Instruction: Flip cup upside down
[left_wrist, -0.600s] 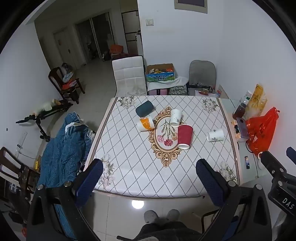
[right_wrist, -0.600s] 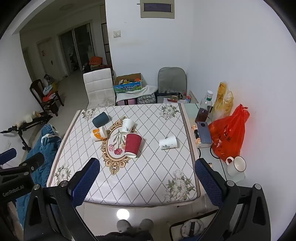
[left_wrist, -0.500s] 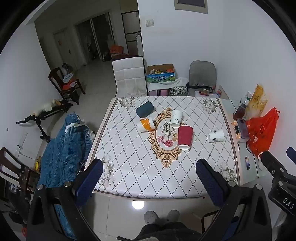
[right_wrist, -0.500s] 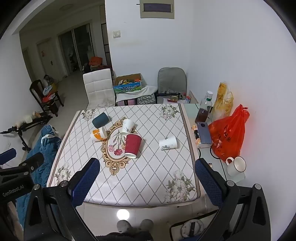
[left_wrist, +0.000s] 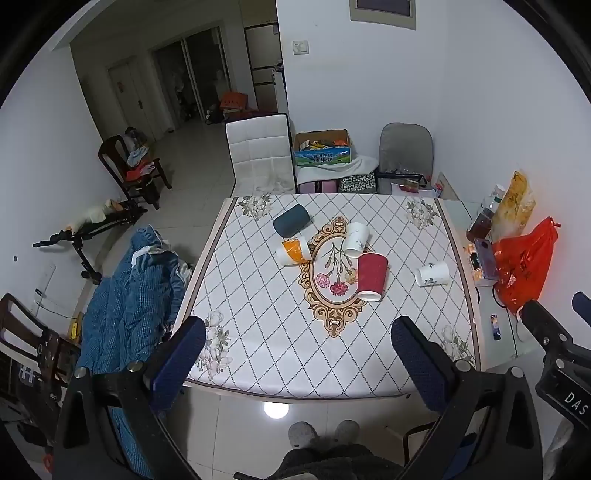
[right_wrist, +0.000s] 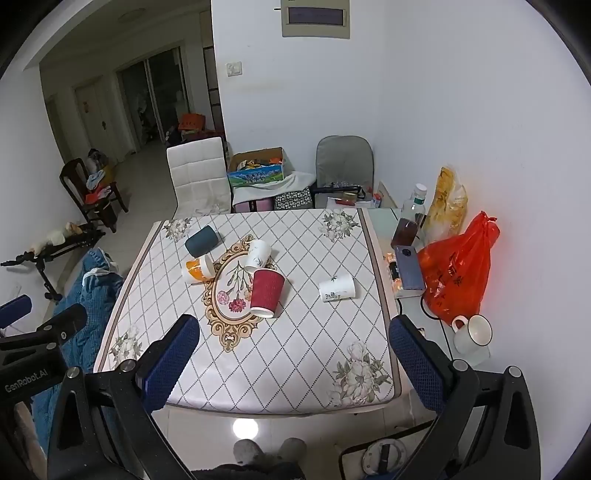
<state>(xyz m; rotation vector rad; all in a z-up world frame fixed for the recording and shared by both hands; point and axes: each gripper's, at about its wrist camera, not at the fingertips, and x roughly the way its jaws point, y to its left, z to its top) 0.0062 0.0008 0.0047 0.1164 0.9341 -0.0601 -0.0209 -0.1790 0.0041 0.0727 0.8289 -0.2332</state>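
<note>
Several cups lie on their sides on the patterned table (left_wrist: 258, 332): a red ribbed cup (left_wrist: 371, 271) (right_wrist: 266, 293) in the middle, a white cup with a leaf print (left_wrist: 356, 240) (right_wrist: 258, 256), an orange-and-white cup (left_wrist: 293, 251) (right_wrist: 197, 268), a dark blue-grey cup (left_wrist: 291, 220) (right_wrist: 201, 240) and a small white cup (left_wrist: 432, 273) (right_wrist: 337, 287) to the right. My left gripper (left_wrist: 297, 360) and my right gripper (right_wrist: 293, 354) are both open and empty, held high above the table's near edge, far from the cups.
A red plastic bag (right_wrist: 458, 273), a phone (right_wrist: 408, 267), bottles and a white mug (right_wrist: 474, 332) sit on a glass side table to the right. A white chair (left_wrist: 260, 153) and a grey chair (left_wrist: 404, 153) stand behind the table. A blue blanket (left_wrist: 125, 302) lies left.
</note>
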